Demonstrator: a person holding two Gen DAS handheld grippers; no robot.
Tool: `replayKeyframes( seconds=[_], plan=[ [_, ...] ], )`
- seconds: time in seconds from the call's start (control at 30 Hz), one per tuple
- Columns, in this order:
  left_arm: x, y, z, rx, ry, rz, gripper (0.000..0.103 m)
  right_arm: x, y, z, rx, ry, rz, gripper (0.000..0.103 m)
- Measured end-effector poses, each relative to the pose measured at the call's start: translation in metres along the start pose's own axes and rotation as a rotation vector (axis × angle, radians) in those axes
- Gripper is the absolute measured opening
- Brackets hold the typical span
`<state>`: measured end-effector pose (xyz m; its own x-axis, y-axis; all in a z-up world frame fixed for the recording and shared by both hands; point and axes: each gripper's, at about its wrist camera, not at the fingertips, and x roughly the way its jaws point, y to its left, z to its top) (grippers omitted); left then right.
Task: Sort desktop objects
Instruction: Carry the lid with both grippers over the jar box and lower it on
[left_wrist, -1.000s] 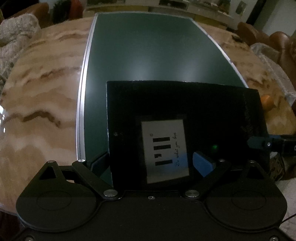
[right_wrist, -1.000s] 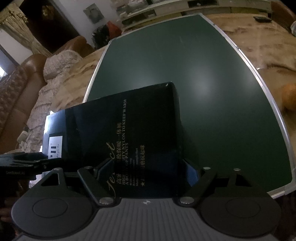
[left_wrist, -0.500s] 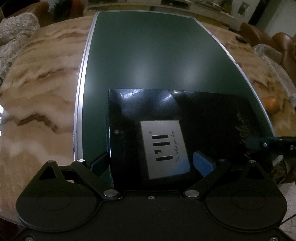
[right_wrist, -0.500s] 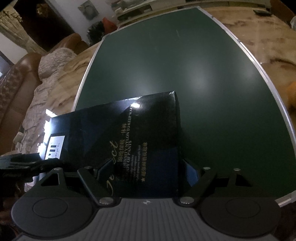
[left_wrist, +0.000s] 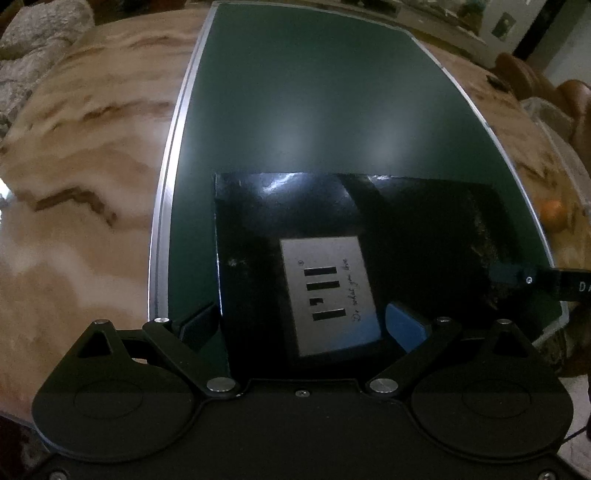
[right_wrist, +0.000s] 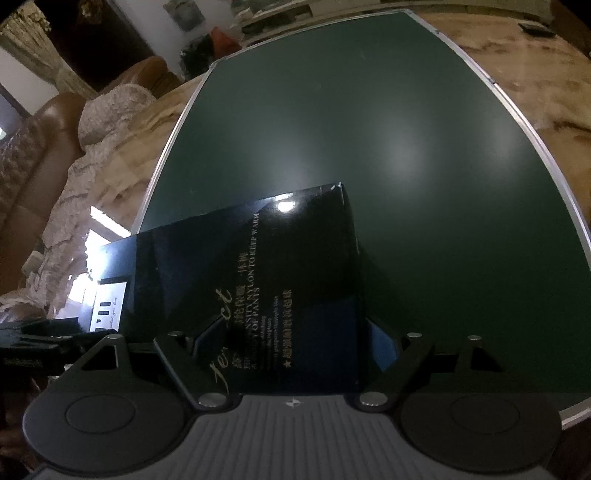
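Box (left_wrist: 332, 258) has dropped lower over the board (left_wrist: 314, 103) near edge, left gripper (left_wrist: 303, 325) and right gripper (right_wrist: 291, 347) each clamped on it; judged mid-placement, level lowering needed.

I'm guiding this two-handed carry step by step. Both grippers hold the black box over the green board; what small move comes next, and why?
Probably lower it level onto the green board: both grippers grip the black box at opposite ends, and the board ahead lies bare.

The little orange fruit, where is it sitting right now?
In the left wrist view the orange fruit lies at the far right on the marble table, just beyond the right edge of the green board, apart from the black box.
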<state>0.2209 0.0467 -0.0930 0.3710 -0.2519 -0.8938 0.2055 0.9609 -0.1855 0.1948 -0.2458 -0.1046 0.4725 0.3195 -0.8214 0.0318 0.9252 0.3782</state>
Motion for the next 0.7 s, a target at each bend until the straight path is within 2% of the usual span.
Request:
replayKeyframes(
  seconds=[0.37, 0.7],
  plan=[
    [0.02, -0.004, 0.015, -0.032, -0.038, -0.015, 0.098, 0.01, -0.006, 0.003, -0.022, -0.041, -0.024, 0.085],
    [0.041, -0.018, 0.025, -0.008, -0.056, 0.005, 0.102, 0.02, -0.012, 0.005, -0.042, -0.079, -0.045, 0.087]
  ],
)
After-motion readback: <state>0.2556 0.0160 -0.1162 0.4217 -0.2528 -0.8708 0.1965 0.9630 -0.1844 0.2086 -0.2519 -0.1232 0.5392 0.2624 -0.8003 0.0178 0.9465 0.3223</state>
